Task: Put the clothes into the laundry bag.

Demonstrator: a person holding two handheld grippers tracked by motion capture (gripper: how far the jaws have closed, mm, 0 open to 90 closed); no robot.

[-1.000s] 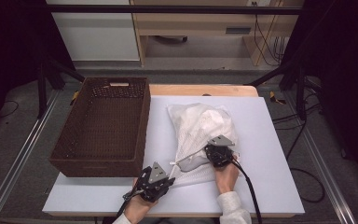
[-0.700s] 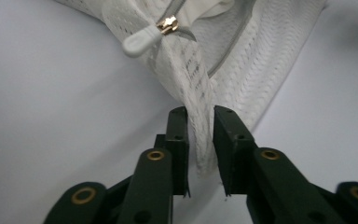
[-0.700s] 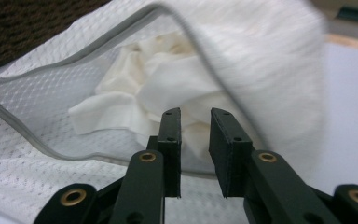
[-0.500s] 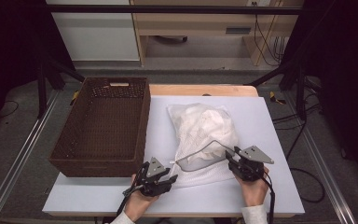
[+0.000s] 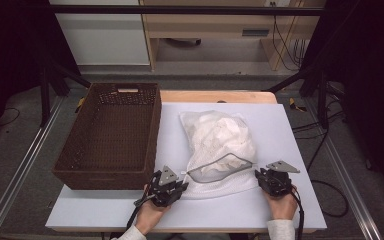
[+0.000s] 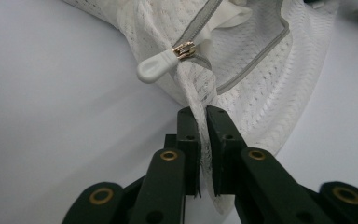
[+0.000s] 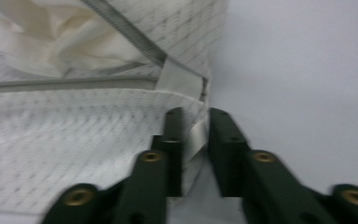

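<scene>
A white mesh laundry bag [image 5: 215, 137] stuffed with white cloth lies on the white table [image 5: 290, 130], its grey zip open at the near end. My left gripper [image 5: 180, 181] is at the bag's near left corner. In the left gripper view its jaws [image 6: 200, 114] have just closed and pinch a fold of mesh below the white zip pull [image 6: 156, 67]. At the near right corner, my right gripper [image 5: 259, 176] has also just closed. In the right gripper view it [image 7: 195, 116] grips the bag's corner [image 7: 186, 100], with a white tab between the jaws.
A deep brown wicker basket [image 5: 105, 176] stands empty on the table's left side, close to my left gripper. Bare table surface lies to the right of the bag and along the front edge [image 5: 220, 215]. Metal frame legs and cables sit beyond the table.
My right gripper has moved right, from the bag's near middle to its near right corner. The zip opening now gapes wider between the two grippers. The left gripper has stayed in place.
</scene>
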